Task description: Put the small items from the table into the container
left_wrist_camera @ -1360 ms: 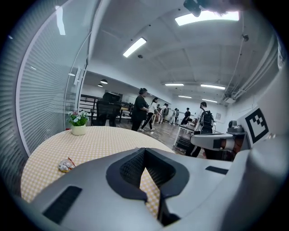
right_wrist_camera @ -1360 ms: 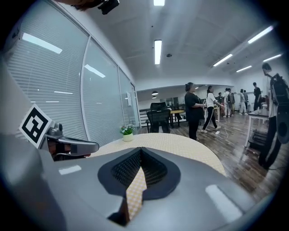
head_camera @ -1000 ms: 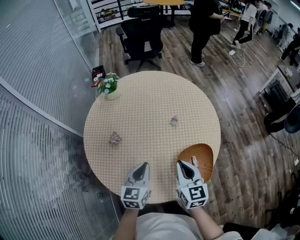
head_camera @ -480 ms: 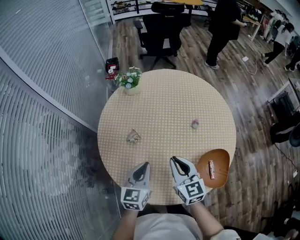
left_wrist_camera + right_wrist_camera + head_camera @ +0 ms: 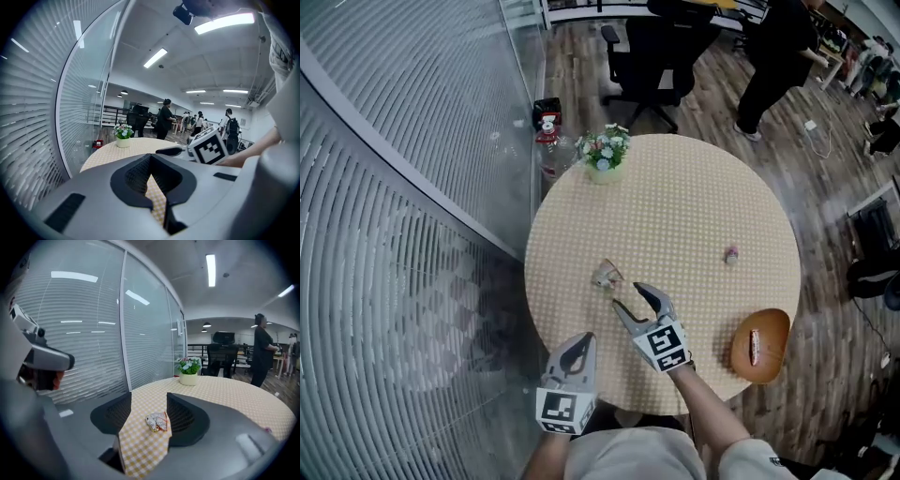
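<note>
1. Round checked tabletop (image 5: 675, 206) beside a curved glass wall.
2. Wooden bowl (image 5: 774, 361) at its right edge, one item already inside.
3. Right hand-held gripper (image 5: 627, 294), jaws opening, lined up on a wrapper; left hand-held gripper (image 5: 578, 340) pressed together, empty.
4. Crumpled wrapper (image 5: 606, 275) lying untouched just ahead of the opening jaws.

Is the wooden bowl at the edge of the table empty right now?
No, one small wrapped item lies inside the wooden bowl.

Flower pot (image 5: 605, 155), office chair (image 5: 661, 52)
</note>
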A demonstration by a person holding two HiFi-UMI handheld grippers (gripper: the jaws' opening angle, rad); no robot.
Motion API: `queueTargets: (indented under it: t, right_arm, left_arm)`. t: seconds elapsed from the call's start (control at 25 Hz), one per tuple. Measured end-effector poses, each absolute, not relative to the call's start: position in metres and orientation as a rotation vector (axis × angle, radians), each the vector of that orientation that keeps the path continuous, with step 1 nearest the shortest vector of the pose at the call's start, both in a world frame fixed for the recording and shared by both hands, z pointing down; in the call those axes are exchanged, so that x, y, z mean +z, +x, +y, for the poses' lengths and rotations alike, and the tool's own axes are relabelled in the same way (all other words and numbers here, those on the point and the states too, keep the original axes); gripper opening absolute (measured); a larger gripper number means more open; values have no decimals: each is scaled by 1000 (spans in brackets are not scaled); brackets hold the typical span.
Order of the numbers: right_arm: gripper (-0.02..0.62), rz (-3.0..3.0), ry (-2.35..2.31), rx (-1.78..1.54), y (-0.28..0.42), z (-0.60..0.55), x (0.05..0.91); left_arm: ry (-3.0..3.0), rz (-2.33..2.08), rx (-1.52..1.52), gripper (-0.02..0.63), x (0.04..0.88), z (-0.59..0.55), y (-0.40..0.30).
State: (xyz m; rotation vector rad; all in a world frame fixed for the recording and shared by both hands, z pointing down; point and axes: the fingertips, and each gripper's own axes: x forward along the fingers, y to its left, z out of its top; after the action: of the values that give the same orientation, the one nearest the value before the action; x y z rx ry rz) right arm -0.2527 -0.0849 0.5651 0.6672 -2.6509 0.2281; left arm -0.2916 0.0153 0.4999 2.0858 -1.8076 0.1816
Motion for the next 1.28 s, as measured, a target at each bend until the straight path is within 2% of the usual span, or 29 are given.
queueTargets:
  t: [0.12,0.44,0.84,1.16,1.2,1.28]
  right_arm:
    - [238,-2587,601,219,-282,-96,603]
    - [272,-2446,538,211,-319,-122,682]
    - [398,-2319,528,211,-331,-145,742]
    - [397,-2257,513,269,-331,-149,765]
    - [390,-2257,516,272,-331,-150,764]
    - [327,-2251,519,286,-328,-151,764]
  left_arm:
    - [2066,-1813,179,3,501,22,-311]
    - [1981,-1818,191,3,520,48,-343]
    - [1914,-1844,205,3,531,54,-375]
    - [1910,-1839,202,3,538,45,-381]
    - [1909,-1839,203,3,538,44,-382]
    - [1908,-1839,206,3,538,43,-382]
